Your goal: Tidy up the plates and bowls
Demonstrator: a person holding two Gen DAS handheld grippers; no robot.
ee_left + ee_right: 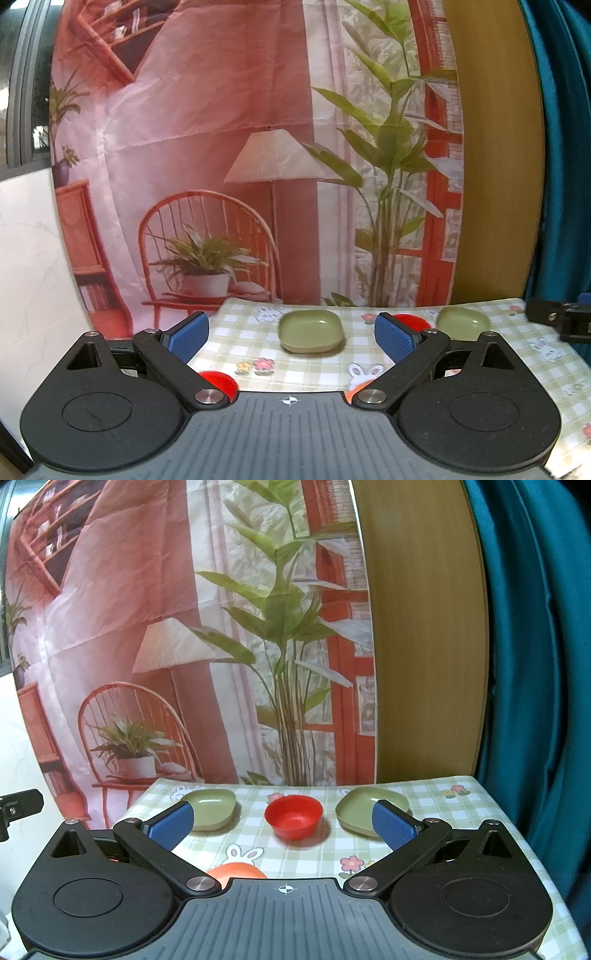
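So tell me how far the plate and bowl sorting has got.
Nothing looks done: the two green plates lie apart on the tablecloth with the red bowl between them, and another red bowl sits nearer. Nothing is in hand; the left gripper and right gripper are open. All stacking remains.

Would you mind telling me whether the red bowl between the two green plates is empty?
Empty: the red bowl stands upright, its visible inside plain red.

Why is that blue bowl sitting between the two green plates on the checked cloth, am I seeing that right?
Nearly: the bowl is red, not blue. The right wrist view shows it between the two green plates on the checked cloth. Only the gripper fingers are blue.
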